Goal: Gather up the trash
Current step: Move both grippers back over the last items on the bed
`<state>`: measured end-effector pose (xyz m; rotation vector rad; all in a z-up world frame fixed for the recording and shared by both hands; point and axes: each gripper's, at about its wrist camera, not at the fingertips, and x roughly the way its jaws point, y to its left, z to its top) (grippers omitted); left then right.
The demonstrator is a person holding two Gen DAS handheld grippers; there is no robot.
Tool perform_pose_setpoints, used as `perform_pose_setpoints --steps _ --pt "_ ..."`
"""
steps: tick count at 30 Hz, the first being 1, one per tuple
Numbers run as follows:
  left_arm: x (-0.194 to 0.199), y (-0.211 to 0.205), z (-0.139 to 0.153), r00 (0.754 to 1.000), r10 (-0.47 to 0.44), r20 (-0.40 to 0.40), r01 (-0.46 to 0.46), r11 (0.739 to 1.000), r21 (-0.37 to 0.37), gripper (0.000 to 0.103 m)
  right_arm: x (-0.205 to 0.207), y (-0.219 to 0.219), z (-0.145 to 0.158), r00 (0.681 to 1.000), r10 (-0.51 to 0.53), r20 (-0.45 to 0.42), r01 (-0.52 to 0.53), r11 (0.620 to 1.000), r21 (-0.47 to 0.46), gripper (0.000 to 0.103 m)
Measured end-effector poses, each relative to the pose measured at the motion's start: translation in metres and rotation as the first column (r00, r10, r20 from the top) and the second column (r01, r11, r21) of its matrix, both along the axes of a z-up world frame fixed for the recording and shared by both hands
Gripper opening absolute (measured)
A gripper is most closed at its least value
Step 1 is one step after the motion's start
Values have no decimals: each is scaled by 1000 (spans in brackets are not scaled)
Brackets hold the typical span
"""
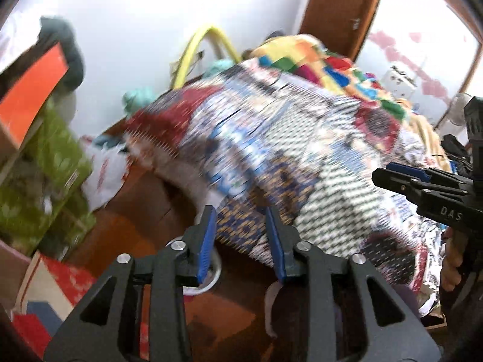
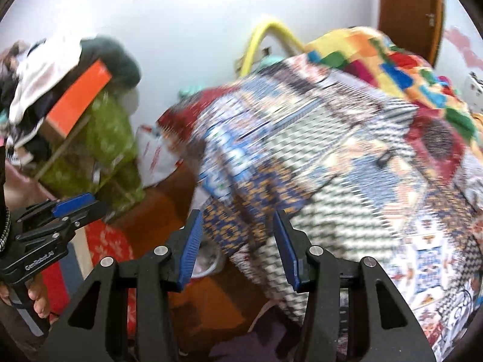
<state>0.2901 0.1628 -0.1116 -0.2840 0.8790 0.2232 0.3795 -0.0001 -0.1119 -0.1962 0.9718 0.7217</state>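
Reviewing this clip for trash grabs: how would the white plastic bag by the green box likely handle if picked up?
The white bag looks crumpled and thin, so probably floppy and light for its size. Its glossy film may slip between pads unless pinched at a fold. Slumped against the green box, it would likely sag, not hold shape. Contents cannot be seen.

We hold a black claw in each hand, both tipped downward and forward. Our left claw (image 1: 241, 241) shows two blue-padded fingers (image 1: 206, 242) standing apart with a clear gap and nothing pinched between them. Our right claw (image 2: 238, 249) also has its blue pads parted, a little wider, and empty. In the left wrist view the right claw sits at the far right edge, with our right hand (image 1: 451, 268) wrapped around its grip. In the right wrist view the left claw appears at the left edge, our left hand (image 2: 36, 298) curled around its handle below.
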Motion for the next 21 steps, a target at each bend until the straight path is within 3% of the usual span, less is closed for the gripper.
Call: perform_pose_setpoints --steps 10,21 --pt "70 -79 28 991 -126 50 125 992 24 37 45 -107 29 979 -170 109 171 985 4 44" --pt "171 -149 11 967 -254 3 254 966 40 39 106 -203 17 935 -338 108 339 941 12 44"
